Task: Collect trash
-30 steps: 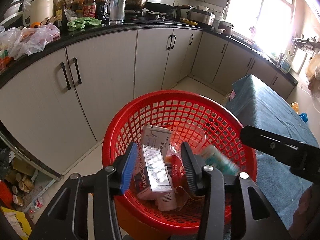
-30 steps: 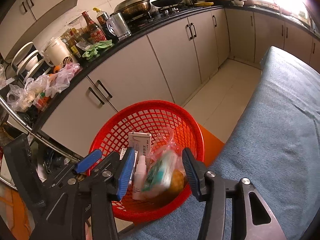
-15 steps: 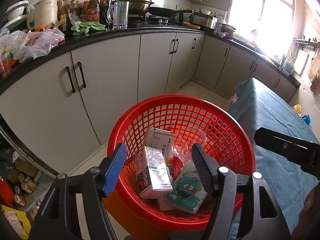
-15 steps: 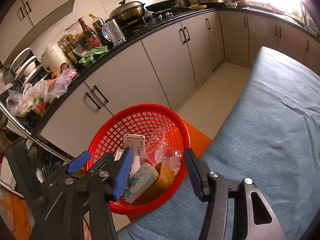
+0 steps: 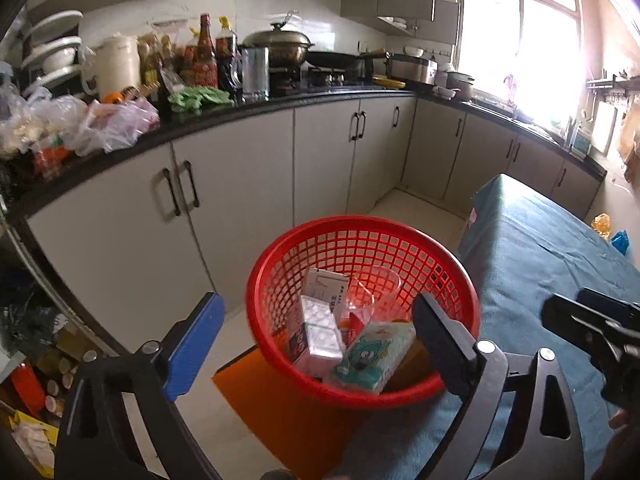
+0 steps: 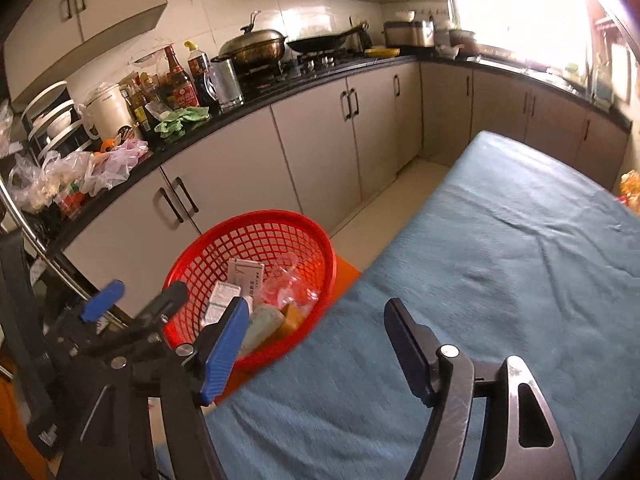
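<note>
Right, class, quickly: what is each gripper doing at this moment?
Left gripper: open, holding nothing, above the red basket.
Right gripper: open, holding nothing, over the blue cloth.

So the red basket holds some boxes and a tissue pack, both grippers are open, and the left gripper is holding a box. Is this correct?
Not quite. The left gripper holds nothing: in the left wrist view its jaws stand wide apart above the red basket, and the boxes and tissue pack lie inside it. The right gripper is open too, over the blue cloth.
</note>
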{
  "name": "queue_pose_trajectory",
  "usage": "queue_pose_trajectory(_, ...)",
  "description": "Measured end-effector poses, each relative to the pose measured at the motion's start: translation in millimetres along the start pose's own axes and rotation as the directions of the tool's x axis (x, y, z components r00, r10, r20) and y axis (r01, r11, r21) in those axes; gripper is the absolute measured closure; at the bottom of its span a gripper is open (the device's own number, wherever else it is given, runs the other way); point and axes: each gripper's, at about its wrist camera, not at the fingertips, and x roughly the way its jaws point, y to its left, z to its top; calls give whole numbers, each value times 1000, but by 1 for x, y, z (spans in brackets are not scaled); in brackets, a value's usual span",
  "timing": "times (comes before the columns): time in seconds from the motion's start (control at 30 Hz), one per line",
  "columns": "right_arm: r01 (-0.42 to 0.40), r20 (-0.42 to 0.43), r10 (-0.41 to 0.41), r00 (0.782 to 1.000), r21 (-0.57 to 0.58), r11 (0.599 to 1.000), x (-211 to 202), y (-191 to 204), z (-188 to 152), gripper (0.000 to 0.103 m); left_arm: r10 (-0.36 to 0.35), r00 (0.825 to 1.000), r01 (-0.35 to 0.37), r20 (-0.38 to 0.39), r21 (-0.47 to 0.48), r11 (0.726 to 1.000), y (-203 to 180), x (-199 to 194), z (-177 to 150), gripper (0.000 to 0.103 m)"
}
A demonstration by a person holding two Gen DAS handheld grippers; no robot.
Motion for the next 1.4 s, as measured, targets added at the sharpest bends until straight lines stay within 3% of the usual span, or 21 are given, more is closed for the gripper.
queue_pose_trajectory(0.2,79,60,-74,995,-73,994,-43,2,-36,24,149,986,-150,72,20,988,-3,-39,-14,1)
queue_pose_trajectory(0.37,127,114,-116,987,-101,987,-77,-1,-63,22,171,973,-187,154,92,978,-16,-72,-30,1)
queue_pose_trajectory(0.53,173,158,-156,975,-106,979,-111,-4,-90,20,236,946,-266,222,118,957,-26,-100,-53,1)
queue_pose_trajectory(0.97,296,175,-284,943,-48,954,-159,-4,-144,15,146,968,-181,205,167,969,-35,-131,-87,1)
queue_pose_trajectory(1.4,360,169,-347,922,-52,931,-170,-3,-161,12,138,973,-173,186,184,968,-41,-128,-95,1)
